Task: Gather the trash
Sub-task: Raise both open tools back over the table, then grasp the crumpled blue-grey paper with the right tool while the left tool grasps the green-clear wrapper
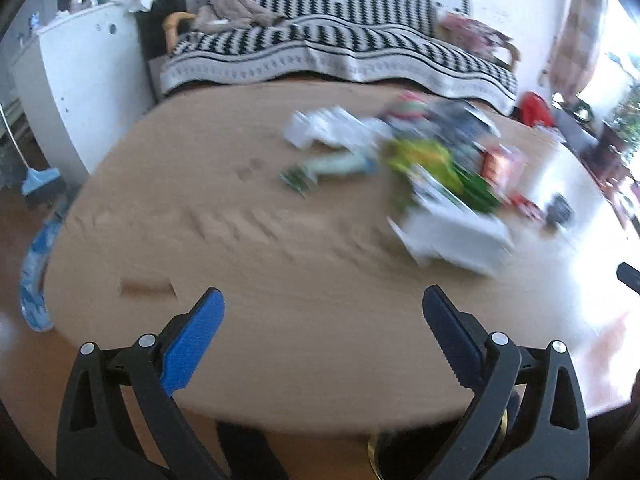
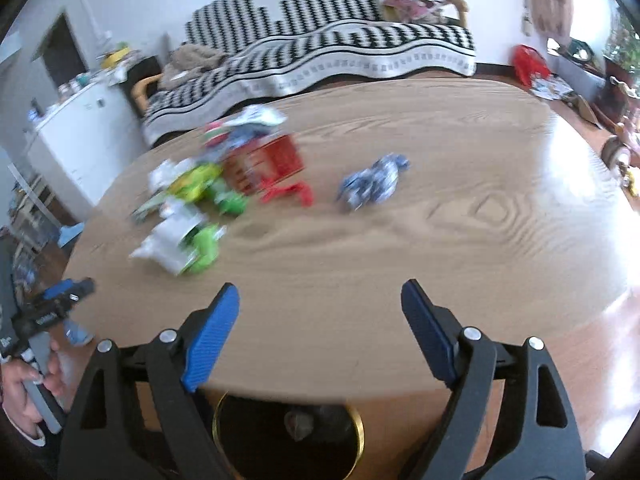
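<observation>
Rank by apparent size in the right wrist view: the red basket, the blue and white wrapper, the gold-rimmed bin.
1. gold-rimmed bin, though it sits nearest the camera
2. red basket
3. blue and white wrapper, only slightly smaller; blur makes this unsure

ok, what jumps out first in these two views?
A bright heap of crumpled wrappers left of centre on the oval wooden table, with a blue-white wrapper lying apart to its right. Behind stands a zigzag-patterned sofa; a gold-rimmed bin sits below the near edge.

My wooden table [image 2: 440,184] carries a blurred heap of wrappers [image 2: 192,200] at its far left, a red basket [image 2: 276,156] among them, and one blue-and-white crumpled wrapper [image 2: 372,180] lying apart to their right.
</observation>
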Demonstrator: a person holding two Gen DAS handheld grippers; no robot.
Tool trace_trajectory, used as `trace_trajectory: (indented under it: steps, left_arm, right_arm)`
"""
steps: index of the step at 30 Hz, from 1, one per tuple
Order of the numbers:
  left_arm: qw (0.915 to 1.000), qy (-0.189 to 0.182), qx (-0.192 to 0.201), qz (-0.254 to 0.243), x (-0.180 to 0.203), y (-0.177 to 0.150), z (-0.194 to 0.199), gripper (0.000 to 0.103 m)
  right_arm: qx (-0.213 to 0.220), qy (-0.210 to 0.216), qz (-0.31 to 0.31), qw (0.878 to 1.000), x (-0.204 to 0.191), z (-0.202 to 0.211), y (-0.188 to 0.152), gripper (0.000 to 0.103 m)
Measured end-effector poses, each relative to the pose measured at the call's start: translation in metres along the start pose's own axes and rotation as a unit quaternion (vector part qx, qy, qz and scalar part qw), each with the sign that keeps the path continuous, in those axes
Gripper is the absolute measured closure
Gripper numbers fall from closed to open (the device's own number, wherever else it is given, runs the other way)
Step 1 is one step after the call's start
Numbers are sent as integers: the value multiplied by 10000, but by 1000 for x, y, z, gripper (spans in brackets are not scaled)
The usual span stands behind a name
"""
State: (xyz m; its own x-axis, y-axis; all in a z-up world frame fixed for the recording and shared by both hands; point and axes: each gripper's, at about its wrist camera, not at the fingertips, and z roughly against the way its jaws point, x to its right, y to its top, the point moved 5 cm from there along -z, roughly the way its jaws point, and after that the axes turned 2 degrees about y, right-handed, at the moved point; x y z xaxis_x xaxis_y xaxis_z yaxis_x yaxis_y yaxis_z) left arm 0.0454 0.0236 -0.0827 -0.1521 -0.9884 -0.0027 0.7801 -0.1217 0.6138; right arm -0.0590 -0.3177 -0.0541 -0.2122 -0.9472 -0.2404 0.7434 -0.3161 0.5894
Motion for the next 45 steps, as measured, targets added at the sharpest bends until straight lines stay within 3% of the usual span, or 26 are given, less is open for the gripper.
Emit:
trace_trajectory:
  steps: [6, 12, 15, 16, 18, 20, 33, 35, 37, 39, 42, 45]
  left_arm:
    - [9996, 171, 102, -200, -5, 51, -46, 7]
    - [9992, 127, 191, -320, -6, 75, -76, 7]
    - [9996, 66, 87, -249, -9, 78, -94, 7]
    - [9997, 57, 42, -238, -9, 78, -99, 7]
    - [9994, 66, 27, -329, -6, 78, -107, 7]
    - [9988, 116, 68, -472, -2, 81, -112, 7]
    - [9918, 248, 57, -1256, 22, 85, -142, 7]
    - [9915, 240, 81, -1275, 23, 83, -141, 12]
    - [9919, 240, 118, -1244, 22, 84, -138, 33]
    - [9920, 296, 82, -1226, 21, 83, -137, 61]
    - [9926, 292, 46, -1179, 20, 81, -135, 78]
    - [9922, 328, 31, -1206, 20, 77, -130, 83]
  right_arm:
    - [-120, -206, -305, 9992, 22, -56, 43, 23]
    - [-307, -340, -506, 9977, 33, -106, 74, 23]
    - [-566, -437, -562, 9959, 36, -129, 77, 32]
    - [-640, -424, -555, 9955, 35, -133, 76, 45]
    - [-657, -508, -490, 9953, 35, -137, 77, 57]
    - [-692, -490, -511, 9951, 37, -139, 78, 61]
    - [-863, -365, -492, 9944, 39, -125, 72, 61]
    - [-856, -351, -480, 9946, 38, -124, 73, 61]
    - [-853, -342, -451, 9947, 36, -123, 72, 61]
    - [-851, -337, -417, 9949, 35, -122, 72, 61]
    - [-830, -313, -356, 9954, 31, -120, 72, 61]
    - [-749, -280, -245, 9965, 27, -113, 73, 61]
